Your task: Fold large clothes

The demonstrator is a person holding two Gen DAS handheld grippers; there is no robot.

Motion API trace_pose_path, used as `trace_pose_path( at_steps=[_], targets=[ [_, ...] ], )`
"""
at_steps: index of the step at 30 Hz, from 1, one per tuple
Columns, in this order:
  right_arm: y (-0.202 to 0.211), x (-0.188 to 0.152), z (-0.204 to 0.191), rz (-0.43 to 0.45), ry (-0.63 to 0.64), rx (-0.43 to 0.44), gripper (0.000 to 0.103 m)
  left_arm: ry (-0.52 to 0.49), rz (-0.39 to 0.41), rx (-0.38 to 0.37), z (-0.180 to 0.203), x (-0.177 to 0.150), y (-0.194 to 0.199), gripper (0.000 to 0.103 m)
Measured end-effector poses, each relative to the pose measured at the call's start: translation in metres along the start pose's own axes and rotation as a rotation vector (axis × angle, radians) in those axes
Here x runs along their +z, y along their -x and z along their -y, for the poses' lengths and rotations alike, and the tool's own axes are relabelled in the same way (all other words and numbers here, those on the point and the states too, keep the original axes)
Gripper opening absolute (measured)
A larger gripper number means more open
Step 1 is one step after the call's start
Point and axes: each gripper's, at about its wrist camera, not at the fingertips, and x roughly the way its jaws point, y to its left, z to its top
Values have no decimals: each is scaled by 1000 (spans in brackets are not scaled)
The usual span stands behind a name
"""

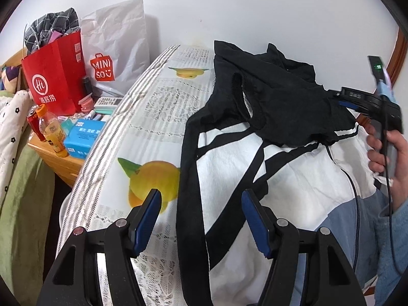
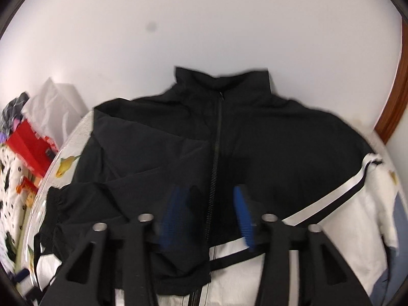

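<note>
Hovering over the jacket (image 2: 255, 158), the right tool (image 2: 206, 204) is seen with its jaws apart and nothing gripped, the zipper (image 2: 216, 153) running straight away from it toward the collar. The left tool (image 1: 201, 201) is also spread and empty, above the jacket's left edge. The jacket is laid flat on the bed (image 1: 153, 97).

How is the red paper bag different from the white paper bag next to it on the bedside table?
The red paper shopping bag carries a white round logo with white characters, while the white crinkled paper bag carries a red MINISO logo. The red bag is stuffed with a dark checked cloth that spills out of its top; nothing shows above the white bag's top. The white bag stands taller and further back. Both stand upright by the wall.
</note>
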Motion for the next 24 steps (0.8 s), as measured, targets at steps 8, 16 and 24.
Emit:
trace_pose_path(
  at_steps=[8,16,24],
  targets=[
    [25,-28,-58,-5,203,110,65,16,10,39,-4,8,-5,66],
    [10,-65,-108,-115,313,200,65,26,-1,85,-15,14,-18,66],
    [7,-90,-155,-142,463,268,68,49,-10,68,-29,15,-21,66]
  ],
)
